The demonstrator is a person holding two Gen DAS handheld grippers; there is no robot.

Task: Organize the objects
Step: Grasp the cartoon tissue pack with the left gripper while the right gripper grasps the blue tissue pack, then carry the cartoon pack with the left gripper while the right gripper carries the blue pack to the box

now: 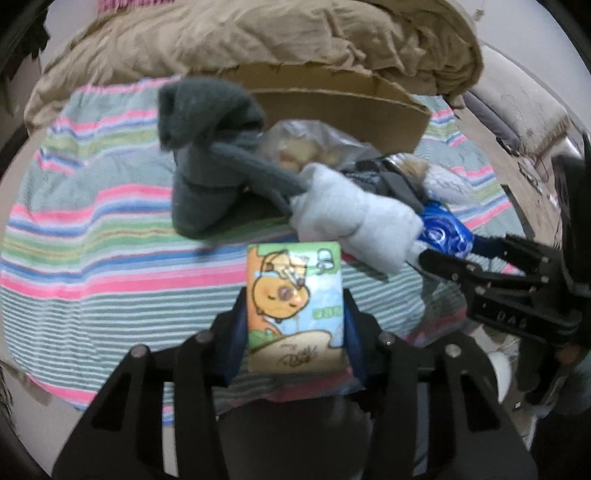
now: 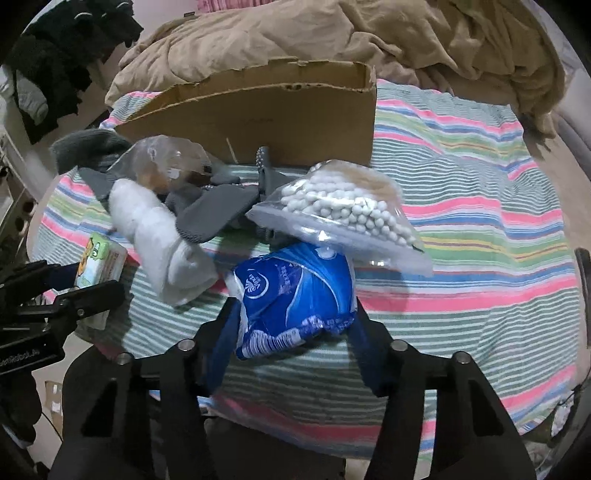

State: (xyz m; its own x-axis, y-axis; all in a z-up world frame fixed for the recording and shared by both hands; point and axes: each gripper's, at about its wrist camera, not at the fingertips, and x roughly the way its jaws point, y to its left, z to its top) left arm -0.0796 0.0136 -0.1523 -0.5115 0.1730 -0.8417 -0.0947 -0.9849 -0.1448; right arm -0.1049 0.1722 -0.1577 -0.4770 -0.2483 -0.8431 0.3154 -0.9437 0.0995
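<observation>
The cartoon tissue pack (image 1: 295,306) sits between the two fingers of the left gripper (image 1: 293,325), which is closed on its sides and holds it just above the striped sheet (image 1: 110,258) on the bed. The right gripper (image 2: 295,314) is closed on a blue packet (image 2: 295,291), squeezing it from both sides.

In front of them lies a messy pile: a rolled white sock (image 2: 162,240), dark grey socks (image 1: 207,155), a bag of small white balls (image 2: 343,206) and a clear bag with something yellowish (image 1: 306,147) inside. Behind the pile stands an open cardboard box (image 2: 266,110), and a tan blanket (image 1: 258,33) is bunched up at the back.

It looks like the picking-up step is done for both grippers, and the putting-away step comes next. The box seems the likely home for the things. Each gripper would need to lift its packet over the pile and the box wall, then open. The blue packet is soft and could slip, so the grip should stay firm
</observation>
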